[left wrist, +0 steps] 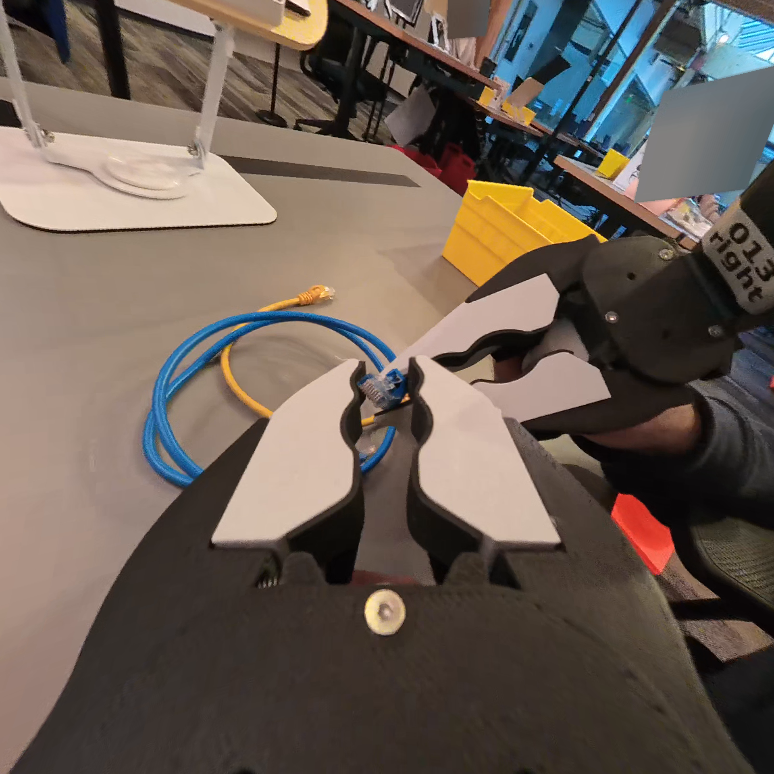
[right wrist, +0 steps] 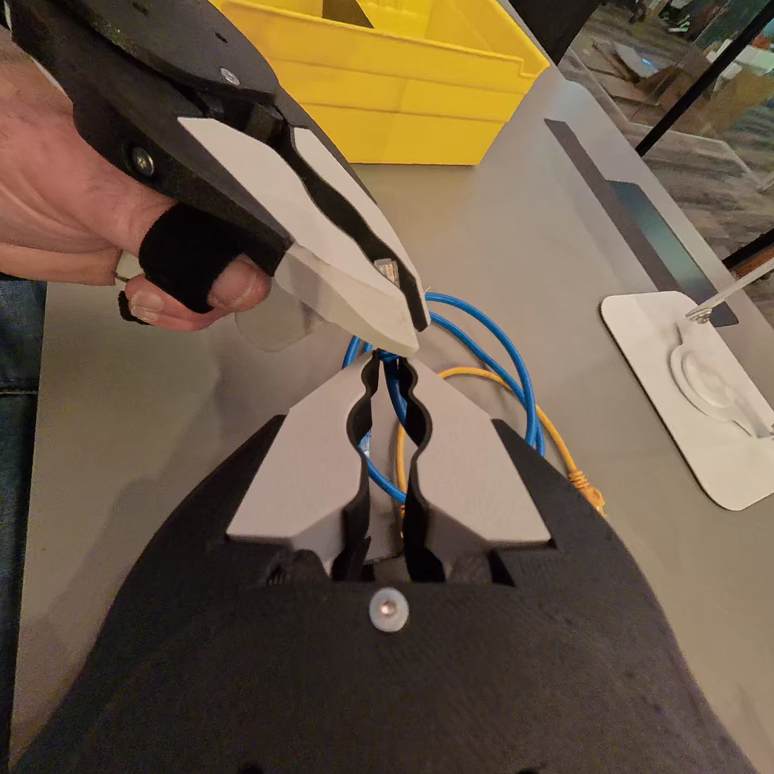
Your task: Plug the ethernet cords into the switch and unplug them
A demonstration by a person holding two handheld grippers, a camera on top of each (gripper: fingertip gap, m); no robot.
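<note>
A blue ethernet cord (left wrist: 167,377) lies coiled on the grey table with a yellow cord (left wrist: 228,368) through it. My left gripper (left wrist: 384,368) is shut on the blue cord's clear plug (left wrist: 383,387), held above the table. The plug also shows between the left fingers in the right wrist view (right wrist: 387,270). My right gripper (right wrist: 391,361) is shut on the blue cord (right wrist: 515,377) just behind that plug, tip to tip with the left gripper (right wrist: 419,335). The yellow cord's orange plug (left wrist: 318,293) lies free on the table. No switch is in view.
A yellow bin (left wrist: 502,234) stands at the table's far edge, beyond both grippers. A white stand base (left wrist: 125,197) with clear legs sits on the left of the table. A dark strip (left wrist: 326,171) runs across the table (left wrist: 104,293). Desks and chairs stand beyond. My left and right fingertips are right by each other.
</note>
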